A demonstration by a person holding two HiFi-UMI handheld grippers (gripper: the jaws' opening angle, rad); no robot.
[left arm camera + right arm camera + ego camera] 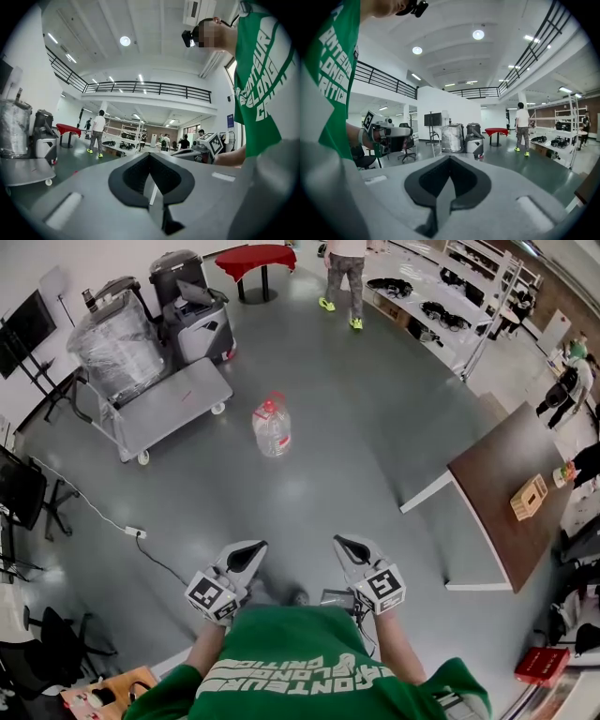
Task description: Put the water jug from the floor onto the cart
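A green shirt (300,662) fills the bottom of the head view, and just ahead of it the two grippers are held side by side over the grey floor (366,456). The left gripper (251,551) is closed, its jaws meeting at the tips with nothing between them. The right gripper (345,546) looks the same in its own view, jaws together and empty. Both are well apart from the water jug (272,427), which stands upright on the floor farther ahead, clear with a red cap and handle. The jug is near the front corner of the cart (183,395) but does not touch it. The cart is a flat grey platform on small wheels, with a bundle wrapped in plastic film (117,341) at its far end. To the right stands a brown table (506,474) with a small wooden crate (530,496) on it. A power strip (136,532) lies on the floor to the left. At the far end of the room a person (345,273) stands near a red table (255,257).
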